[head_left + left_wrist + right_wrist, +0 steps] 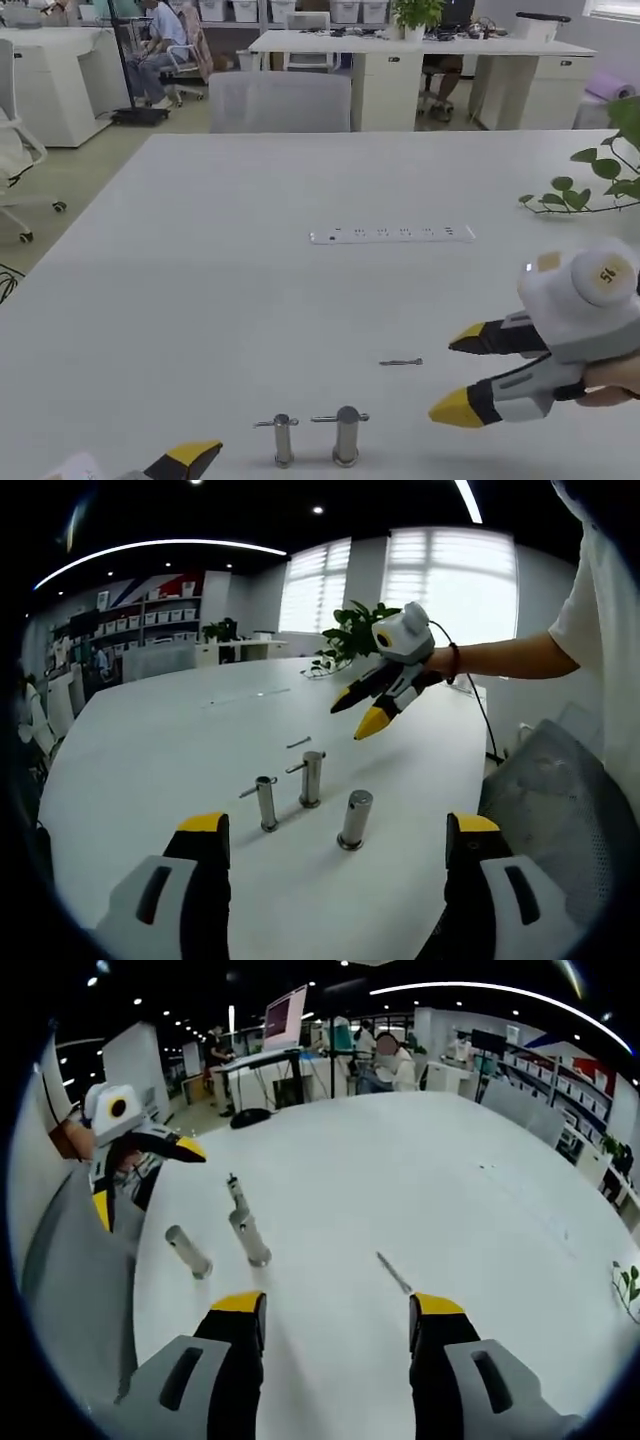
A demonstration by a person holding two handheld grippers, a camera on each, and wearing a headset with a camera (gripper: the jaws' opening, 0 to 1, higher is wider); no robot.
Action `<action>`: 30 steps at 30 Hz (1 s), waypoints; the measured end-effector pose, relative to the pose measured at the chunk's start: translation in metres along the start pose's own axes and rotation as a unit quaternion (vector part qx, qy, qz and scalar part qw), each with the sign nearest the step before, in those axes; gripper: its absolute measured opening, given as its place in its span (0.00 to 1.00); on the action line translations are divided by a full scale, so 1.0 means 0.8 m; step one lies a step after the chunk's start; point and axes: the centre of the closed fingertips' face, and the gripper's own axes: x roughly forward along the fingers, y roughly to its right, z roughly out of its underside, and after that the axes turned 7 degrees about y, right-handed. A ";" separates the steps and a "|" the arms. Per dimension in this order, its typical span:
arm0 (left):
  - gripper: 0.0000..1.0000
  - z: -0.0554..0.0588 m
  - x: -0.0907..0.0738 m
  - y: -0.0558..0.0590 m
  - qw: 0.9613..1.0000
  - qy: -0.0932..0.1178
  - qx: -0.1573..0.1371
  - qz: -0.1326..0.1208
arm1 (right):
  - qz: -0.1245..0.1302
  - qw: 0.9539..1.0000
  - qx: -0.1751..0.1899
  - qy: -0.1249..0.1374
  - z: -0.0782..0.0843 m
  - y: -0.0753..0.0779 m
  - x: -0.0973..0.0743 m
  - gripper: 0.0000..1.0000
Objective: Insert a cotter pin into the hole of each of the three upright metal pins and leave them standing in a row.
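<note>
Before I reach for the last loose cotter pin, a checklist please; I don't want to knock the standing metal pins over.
1. Right gripper fingers open, empty: ok.
2. Thin loose metal cotter pin lies free on the white table, ahead of the right gripper: ok.
3. Left-hand upright steel pin and middle upright steel pin each carry a cotter pin: ok.
4. Bare upright steel pin standing: ok; its hole filled: not ok.
5. Which way its hole faces: cannot tell.
6. Left gripper open, clear of the pins: ok.

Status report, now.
Left gripper and right gripper open, empty. Two upright steel-grey metal pins cottered, third pin bare. Loose thin metal cotter pin lies on white table, unobstructed.
</note>
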 end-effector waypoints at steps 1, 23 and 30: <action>0.90 0.001 0.000 0.000 1.000 -0.001 0.000 0.001 | -0.002 1.000 -0.003 -0.002 0.001 0.002 0.003 0.59; 0.99 0.005 0.003 -0.002 1.000 -0.010 0.006 0.006 | -0.034 0.997 -0.049 -0.044 0.004 0.034 0.043 0.48; 0.99 0.005 0.003 -0.004 1.000 -0.008 0.000 0.004 | -0.048 0.995 -0.062 -0.065 0.009 0.044 0.053 0.39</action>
